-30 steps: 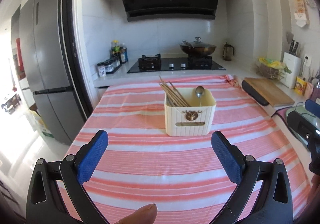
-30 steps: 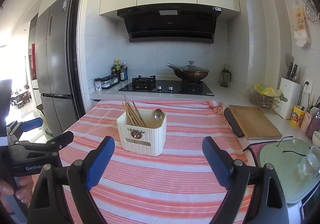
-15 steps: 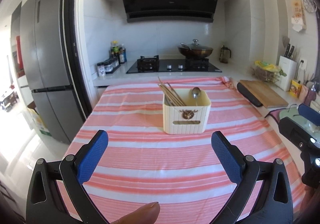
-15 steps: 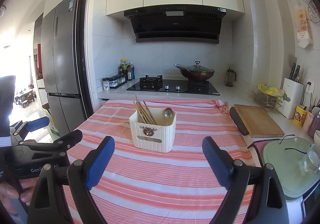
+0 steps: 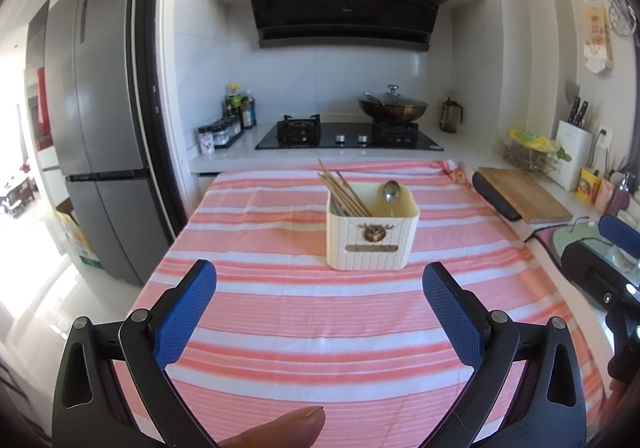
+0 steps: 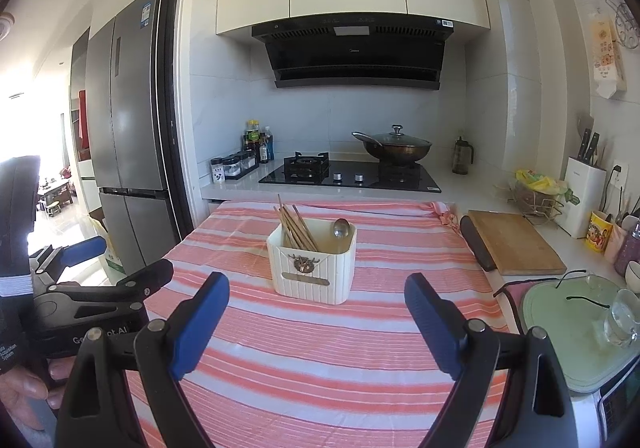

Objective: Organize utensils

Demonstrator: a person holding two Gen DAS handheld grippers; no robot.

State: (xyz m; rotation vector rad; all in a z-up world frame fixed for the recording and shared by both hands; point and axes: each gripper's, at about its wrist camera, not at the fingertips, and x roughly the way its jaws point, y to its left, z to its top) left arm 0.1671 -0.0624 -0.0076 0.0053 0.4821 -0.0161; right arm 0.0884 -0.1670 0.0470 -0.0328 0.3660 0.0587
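Bright daylight flooding from the left, blown-out glare there, strong fisheye bending, dark corners, perhaps slightly soft.

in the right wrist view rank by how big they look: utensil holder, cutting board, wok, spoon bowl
1. cutting board
2. utensil holder, close behind the board, so that order is unsure
3. wok, though it sits farther back
4. spoon bowl

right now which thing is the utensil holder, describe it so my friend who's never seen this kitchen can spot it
Find the table with the pink-and-white striped cloth in front of the stove. The utensil holder is the only thing standing on it: a ribbed cream box with a bronze emblem on its front. Wooden chopsticks and a metal spoon stick out of it.
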